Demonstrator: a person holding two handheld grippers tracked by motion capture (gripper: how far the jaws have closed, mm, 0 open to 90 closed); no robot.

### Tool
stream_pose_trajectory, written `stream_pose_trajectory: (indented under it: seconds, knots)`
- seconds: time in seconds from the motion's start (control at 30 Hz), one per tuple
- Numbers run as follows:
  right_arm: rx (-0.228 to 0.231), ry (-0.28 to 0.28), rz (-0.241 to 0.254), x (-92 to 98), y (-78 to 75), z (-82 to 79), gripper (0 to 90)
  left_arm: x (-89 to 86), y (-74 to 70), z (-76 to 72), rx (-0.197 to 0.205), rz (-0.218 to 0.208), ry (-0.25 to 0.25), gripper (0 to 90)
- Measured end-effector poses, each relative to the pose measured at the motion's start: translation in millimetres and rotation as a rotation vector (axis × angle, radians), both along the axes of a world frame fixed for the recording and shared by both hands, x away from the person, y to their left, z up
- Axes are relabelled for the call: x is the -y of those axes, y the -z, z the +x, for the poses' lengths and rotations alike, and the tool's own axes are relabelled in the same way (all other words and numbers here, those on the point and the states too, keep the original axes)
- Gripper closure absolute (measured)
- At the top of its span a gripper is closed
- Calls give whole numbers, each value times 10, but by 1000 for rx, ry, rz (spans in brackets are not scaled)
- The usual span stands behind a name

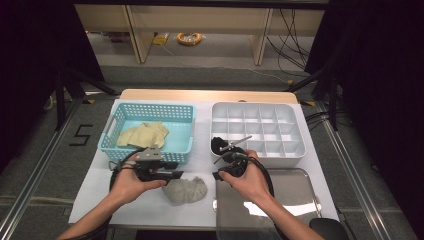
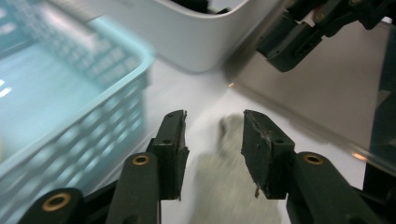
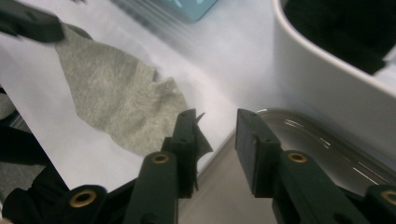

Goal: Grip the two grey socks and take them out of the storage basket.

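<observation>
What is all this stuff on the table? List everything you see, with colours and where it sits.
Basket: one, turquoise, far left of the table.
Yellow cloth: one, pale yellow, inside the basket.
Divided tray: one, white, many compartments, far right; something dark lies in its near-left corner.
Metal tray: one, shiny silver, near right.
Grey cloth: one, crumpled, near middle, on the white sheet.
White sheet: one, covering the tabletop.
Left tongs: one, black, jaws apart over the grey cloth, nothing gripped.
Right tongs: one, black, jaws apart at the metal tray's edge, nothing gripped.
Hands: two, each holding one pair of tongs.
</observation>
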State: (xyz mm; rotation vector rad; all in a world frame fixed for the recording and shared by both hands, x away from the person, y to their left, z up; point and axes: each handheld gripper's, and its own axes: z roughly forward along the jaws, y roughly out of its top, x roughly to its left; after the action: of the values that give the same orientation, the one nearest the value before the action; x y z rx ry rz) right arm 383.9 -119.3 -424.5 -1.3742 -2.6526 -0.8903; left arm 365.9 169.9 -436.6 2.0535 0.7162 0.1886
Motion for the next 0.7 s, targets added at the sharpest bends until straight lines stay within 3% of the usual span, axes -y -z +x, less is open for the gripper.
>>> stream_pose_trajectory:
  seconds: [0.13,0.2,0.23,0.37,0.5,0.53,0.7]
  knots:
    - [-18,-22,-14,-86,75,36,735,-296,41,-26,-53,1,-69,569]
    - [-21,-49,-9,-128,123,68,745,-391,85,4,-90,16,-58,554]
    - [-30,-54,-10,-151,142,83,747,-411,112,17,-107,2,-58,553]
    - [-52,-82,-6,-270,200,120,743,-390,221,82,-167,-3,-7,534]
    - [-51,-101,-13,-350,242,150,733,-327,278,98,-189,-3,7,519]
    - [-57,-109,-17,-392,293,175,721,-316,295,117,-192,7,43,518]
    - [-63,-119,-19,-431,374,184,728,-293,341,123,-221,48,73,558]
